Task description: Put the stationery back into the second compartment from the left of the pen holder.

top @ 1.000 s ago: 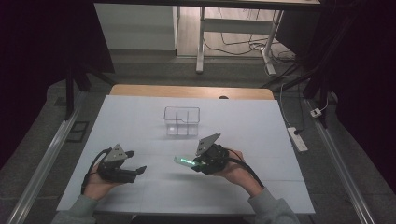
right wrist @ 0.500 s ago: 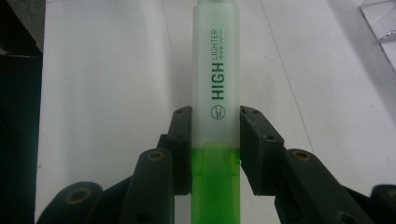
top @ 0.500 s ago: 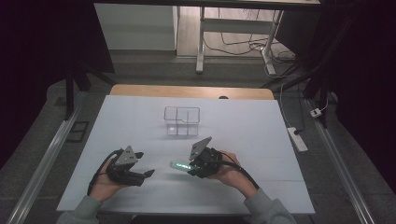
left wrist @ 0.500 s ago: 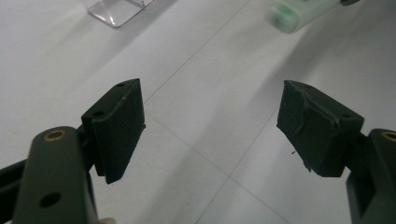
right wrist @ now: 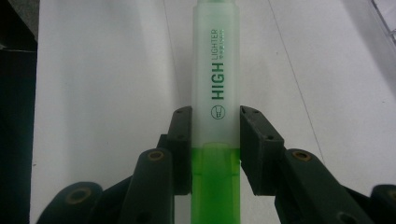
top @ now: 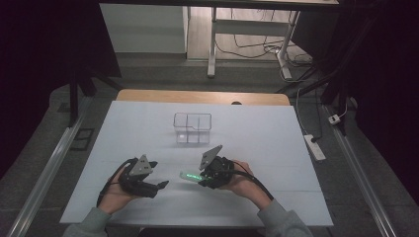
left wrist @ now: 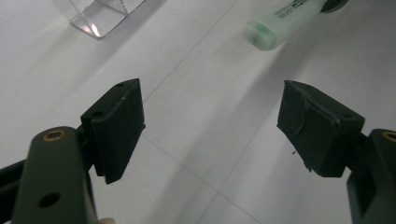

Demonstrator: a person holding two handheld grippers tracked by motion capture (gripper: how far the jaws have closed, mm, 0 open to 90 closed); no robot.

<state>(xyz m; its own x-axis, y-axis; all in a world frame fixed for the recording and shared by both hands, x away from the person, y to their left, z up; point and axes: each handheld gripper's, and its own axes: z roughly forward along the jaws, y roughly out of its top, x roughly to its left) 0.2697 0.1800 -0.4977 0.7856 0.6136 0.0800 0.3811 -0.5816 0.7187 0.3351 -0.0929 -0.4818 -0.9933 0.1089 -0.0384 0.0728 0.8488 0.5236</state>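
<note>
White tabletop, dim room: a green highlighter [right wrist: 215, 93] is clamped in the right gripper [top: 213, 172], on the person's side of the clear divided box [top: 192, 127] and just off the table.

Its capped end points at the left gripper [top: 148, 183], whose jaws stand wide and empty near the cap [left wrist: 262, 33]. The step looks like a handover or uncapping; next, the left jaws must close squarely on the cap. Nothing lies between the two grippers; whether the box holds anything is hard to tell.
</note>
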